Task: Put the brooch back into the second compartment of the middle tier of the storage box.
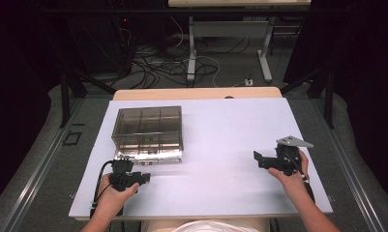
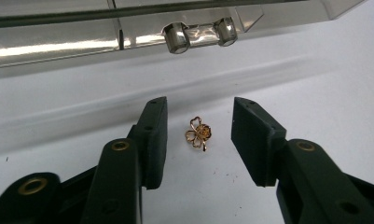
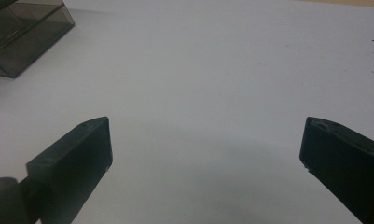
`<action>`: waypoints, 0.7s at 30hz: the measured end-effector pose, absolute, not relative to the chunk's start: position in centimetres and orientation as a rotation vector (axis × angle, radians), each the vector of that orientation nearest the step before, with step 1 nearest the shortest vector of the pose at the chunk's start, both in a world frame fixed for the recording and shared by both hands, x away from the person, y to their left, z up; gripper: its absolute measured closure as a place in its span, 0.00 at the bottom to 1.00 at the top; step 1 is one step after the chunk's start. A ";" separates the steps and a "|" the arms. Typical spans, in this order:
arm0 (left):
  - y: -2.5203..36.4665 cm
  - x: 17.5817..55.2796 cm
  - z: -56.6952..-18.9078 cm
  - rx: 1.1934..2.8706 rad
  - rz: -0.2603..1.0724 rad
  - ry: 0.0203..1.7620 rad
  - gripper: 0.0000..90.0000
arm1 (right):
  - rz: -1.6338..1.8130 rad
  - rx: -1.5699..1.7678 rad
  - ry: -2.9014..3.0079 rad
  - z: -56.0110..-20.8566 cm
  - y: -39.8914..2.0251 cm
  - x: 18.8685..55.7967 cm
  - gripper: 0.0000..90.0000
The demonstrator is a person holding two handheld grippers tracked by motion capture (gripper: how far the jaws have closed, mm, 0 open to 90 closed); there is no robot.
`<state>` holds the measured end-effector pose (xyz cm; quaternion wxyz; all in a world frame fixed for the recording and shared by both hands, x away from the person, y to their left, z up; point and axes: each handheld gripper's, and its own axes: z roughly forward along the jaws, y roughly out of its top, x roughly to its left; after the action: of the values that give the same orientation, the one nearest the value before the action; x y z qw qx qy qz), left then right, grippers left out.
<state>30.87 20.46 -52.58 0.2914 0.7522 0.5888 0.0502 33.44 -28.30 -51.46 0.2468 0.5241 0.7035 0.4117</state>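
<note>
Straddling a gold flower charm [image 2: 199, 133] untouched, left gripper [image 2: 199, 135] fingers [image 2: 153, 135] released, low before the clear box [image 2: 128, 28]

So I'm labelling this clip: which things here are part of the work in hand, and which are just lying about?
In the work:
- gold flower charm, lying on the table between the left gripper fingers, untouched
- smoky clear compartment box, its knobbed front just beyond the charm

Lying about:
- right gripper, open over bare white table
- cables on the floor
</note>
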 end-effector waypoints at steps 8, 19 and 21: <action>20.3 31.1 -52.9 2.011 0.113 1.593 0.70 | 1.119 1.434 1.921 -51.5 -28.2 33.5 0.02; 20.1 31.4 -53.4 2.025 0.088 1.606 0.75 | 1.117 1.441 1.927 -51.6 -28.1 33.5 0.03; 20.1 31.4 -53.4 2.026 0.086 1.608 0.75 | 1.114 1.442 1.930 -51.6 -28.1 33.5 0.03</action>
<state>31.42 20.05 -53.41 0.2734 0.7531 0.5975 0.0320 33.45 -28.09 -51.59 0.2412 0.5271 0.7057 0.4074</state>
